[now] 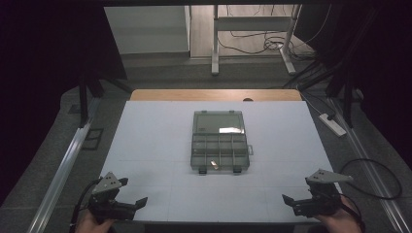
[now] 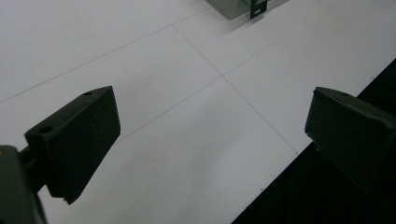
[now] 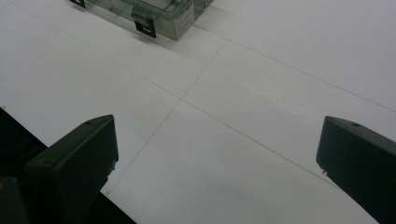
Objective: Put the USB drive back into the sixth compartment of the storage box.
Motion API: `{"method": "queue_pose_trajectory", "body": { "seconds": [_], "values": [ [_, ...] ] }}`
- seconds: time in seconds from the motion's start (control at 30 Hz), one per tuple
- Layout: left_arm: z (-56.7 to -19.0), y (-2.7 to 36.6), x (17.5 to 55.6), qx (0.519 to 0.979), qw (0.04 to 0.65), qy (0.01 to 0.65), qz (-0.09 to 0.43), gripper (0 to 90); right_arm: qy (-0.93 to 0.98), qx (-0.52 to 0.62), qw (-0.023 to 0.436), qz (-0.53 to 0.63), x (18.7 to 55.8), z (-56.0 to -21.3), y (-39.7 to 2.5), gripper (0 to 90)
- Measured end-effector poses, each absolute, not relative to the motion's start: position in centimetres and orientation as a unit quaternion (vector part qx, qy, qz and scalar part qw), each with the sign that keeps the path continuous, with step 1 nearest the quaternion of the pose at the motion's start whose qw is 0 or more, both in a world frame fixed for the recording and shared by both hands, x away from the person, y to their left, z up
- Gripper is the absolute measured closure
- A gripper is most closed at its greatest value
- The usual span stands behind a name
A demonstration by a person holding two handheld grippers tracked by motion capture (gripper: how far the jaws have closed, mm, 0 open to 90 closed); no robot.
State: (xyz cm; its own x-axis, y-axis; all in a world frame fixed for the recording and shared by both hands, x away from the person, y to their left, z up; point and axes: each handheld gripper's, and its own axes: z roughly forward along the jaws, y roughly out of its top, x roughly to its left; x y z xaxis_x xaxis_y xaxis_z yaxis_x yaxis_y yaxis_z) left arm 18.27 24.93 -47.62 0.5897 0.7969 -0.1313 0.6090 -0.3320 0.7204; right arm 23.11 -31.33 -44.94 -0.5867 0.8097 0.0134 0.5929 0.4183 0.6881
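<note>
Clear grey plastic is what the whole job revolves around: a compartment organizer box [image 1: 219, 141] sitting in the middle of the white table [image 1: 145, 145], lid flipped open and lying flat toward the far side. The tray half is nearest the person, split into small compartments, with two dark latches [image 1: 202, 170] hanging off the front edge. Looks like one small pale bit sits in a front compartment [image 1: 214, 164], but it's too tiny to say what it is. The rest of the cells look empty to me.

Progress-wise, I'd call this the very start or the very end, and I can't tell which. Nothing is being held. The left hand-held gripper [image 1: 135, 204] rests at the near left corner of the table, jaws spread wide with bare table between them. The right hand-held gripper [image 1: 290, 200] mirrors it at the near right corner, jaws just as wide apart and holding nothing. Both are well apart from the box and angled in toward it; each gripper view catches a corner of the box [image 3: 159, 16] up at the top edge.

So what's left, my guess: reach in, deal with the box or its lid. No loose parts on the table to sort.
</note>
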Motion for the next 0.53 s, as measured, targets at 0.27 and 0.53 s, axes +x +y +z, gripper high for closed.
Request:
{"method": "queue_pose_trajectory", "body": {
  "seconds": [0.27,0.53],
  "values": [
    [-47.61,24.96,18.24,0.806,0.380,0.437,0.124,3.2,0.828,0.428,0.168,0.322,22.67,-44.88,-31.69,0.0],
    [-47.60,24.88,18.31,0.806,0.380,0.437,0.124,3.2,0.829,0.431,0.168,0.314,22.67,-44.96,-31.79,0.0]
  ]
}}
